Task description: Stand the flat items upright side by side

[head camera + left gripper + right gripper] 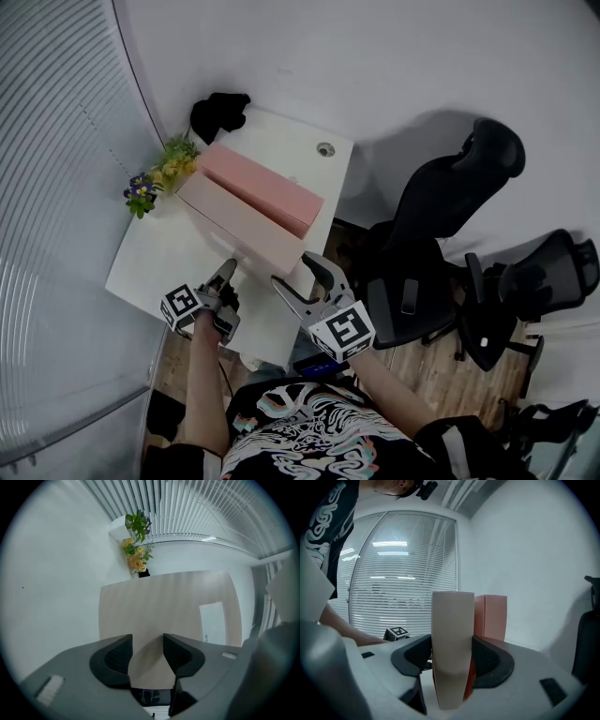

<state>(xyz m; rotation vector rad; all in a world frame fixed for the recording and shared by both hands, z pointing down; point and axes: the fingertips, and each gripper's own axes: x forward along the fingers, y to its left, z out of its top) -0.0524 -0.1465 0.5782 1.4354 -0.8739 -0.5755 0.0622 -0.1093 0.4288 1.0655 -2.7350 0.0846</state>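
Pinching the beige flat rectangular box (pixel 452 630) across its thickness, the right gripper (pixel 451 653) is clamping the box's 5 o'clock end. The box is standing on edge on the white tabletop (pixel 159 258), with the pink flat rectangular box (pixel 262 187) upright just beside it at 1 o'clock; I cannot tell whether they are touching. The left gripper (pixel 147 651) is hovering with its fingers spread, pinching nothing, facing the beige broad face.

Judgement: the clamped end is sitting near the tabletop's 5 o'clock edge. Letting go while the box is leaning risks it toppling toward 8 o'clock. Dragging sideways while pulling away risks knocking both boxes over.
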